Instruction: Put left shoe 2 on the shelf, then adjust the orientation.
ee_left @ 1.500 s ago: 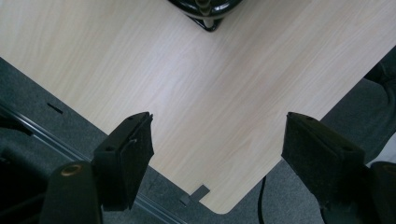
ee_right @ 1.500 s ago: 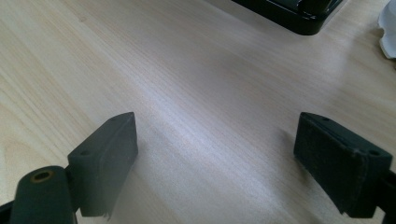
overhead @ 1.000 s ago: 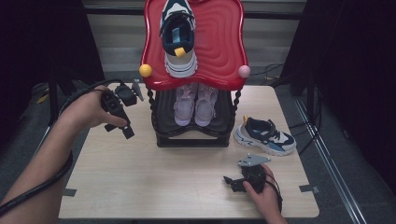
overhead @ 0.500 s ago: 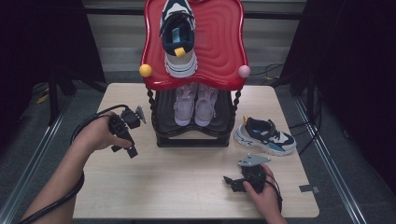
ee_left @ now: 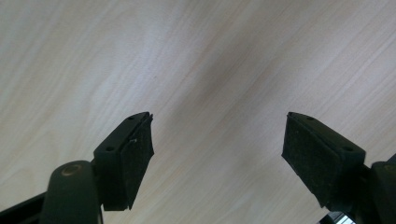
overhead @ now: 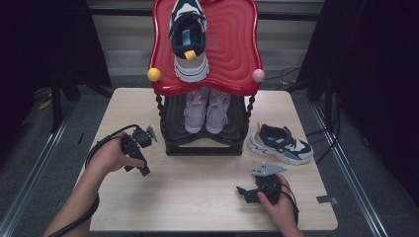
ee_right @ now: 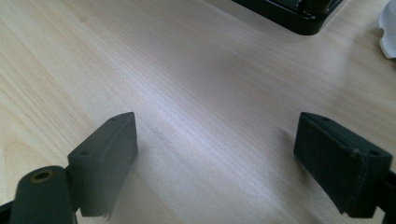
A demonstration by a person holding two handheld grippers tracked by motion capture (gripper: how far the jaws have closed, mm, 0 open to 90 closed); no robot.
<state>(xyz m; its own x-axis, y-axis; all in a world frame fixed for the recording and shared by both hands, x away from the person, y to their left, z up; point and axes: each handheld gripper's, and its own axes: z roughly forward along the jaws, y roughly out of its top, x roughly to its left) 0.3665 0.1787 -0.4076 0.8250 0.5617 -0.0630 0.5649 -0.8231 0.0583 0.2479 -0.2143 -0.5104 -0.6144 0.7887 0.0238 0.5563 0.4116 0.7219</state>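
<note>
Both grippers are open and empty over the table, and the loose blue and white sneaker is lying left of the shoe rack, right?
Not quite. The high view shows the blue and white sneaker on the table right of the shoe rack, not left. The left gripper and right gripper are open and empty.

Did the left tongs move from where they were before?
Yes. The left tongs came down toward the near edge of the table, away from the red rack.

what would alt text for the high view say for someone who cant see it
A person's hands hold a two-jaw tool each, left tool and right tool, low over a light wooden table. Behind stands a red-topped shoe rack with one navy sneaker on top and a pink pair below; another navy sneaker lies on the table.
</note>
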